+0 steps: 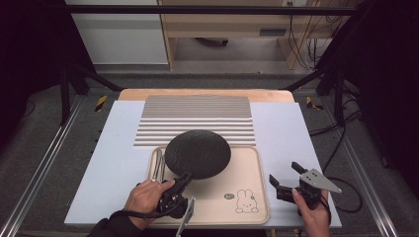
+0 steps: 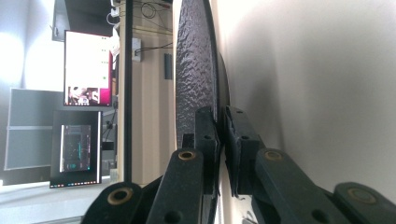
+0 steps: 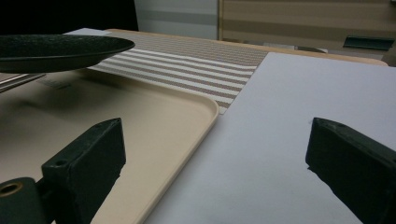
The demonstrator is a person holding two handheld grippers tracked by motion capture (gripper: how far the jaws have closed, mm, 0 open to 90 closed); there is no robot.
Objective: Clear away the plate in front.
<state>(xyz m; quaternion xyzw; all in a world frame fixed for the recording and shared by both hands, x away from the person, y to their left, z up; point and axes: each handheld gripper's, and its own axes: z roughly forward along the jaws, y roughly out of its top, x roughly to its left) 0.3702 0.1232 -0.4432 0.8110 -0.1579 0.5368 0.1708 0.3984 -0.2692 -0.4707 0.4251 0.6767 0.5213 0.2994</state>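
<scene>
Now, left tongs (image 1: 179, 183): clamped on the black textured plate's (image 1: 197, 153) rim, centre frame, lifted clear above the beige tray (image 1: 247, 170).
Right tongs (image 1: 286, 178): wide, empty, lower right, probably waiting.
Bench (image 1: 281, 128): grey mat beneath.

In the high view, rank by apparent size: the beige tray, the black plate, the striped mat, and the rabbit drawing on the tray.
1. Striped mat and beige tray: look alike in extent; the plate hides part of each, so no ranking.
2. Black plate, lifted nearer the camera by the left gripper.
3. Rabbit drawing, clearly smallest.
</scene>
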